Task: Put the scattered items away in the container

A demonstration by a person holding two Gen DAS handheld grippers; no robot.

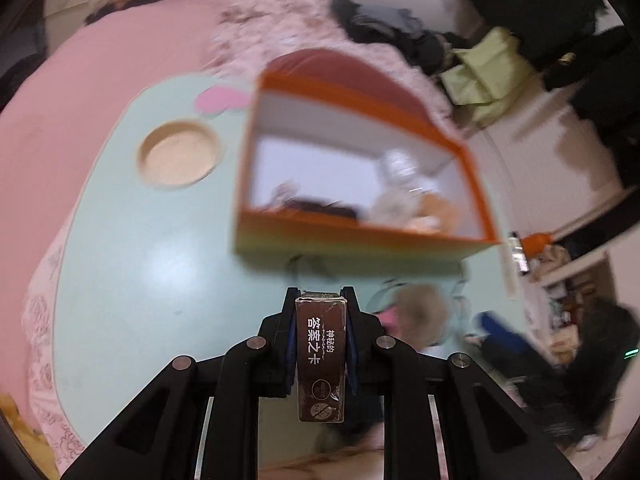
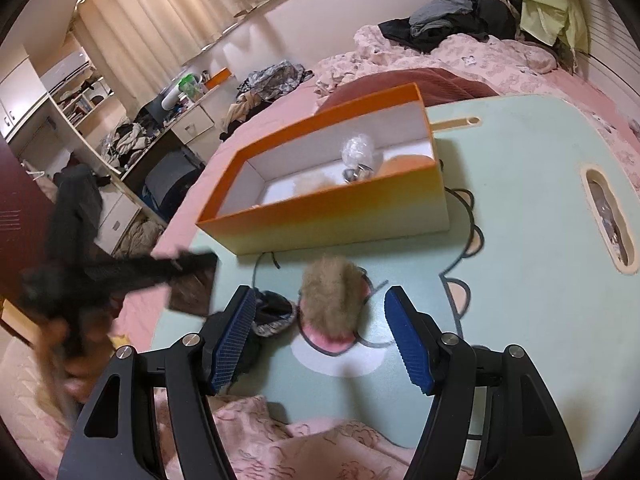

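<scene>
left gripper (image 1: pixel 320 300) clamped tight on a brown card box (image 1: pixel 321 354) w/ white chinese text, held up in the air in front of the orange box (image 1: pixel 360 236) on the mint lap table (image 1: pixel 140 260). right gripper (image 2: pixel 320 312) wide open, nothing in it, fluffy tan pom-pom (image 2: pixel 332 296) sits on the table betw its pads, not touching. black scrunchie (image 2: pixel 272 316) right by the left pad. orange box already has a clear plastic thing (image 2: pixel 358 152) + some blurry bits inside
</scene>
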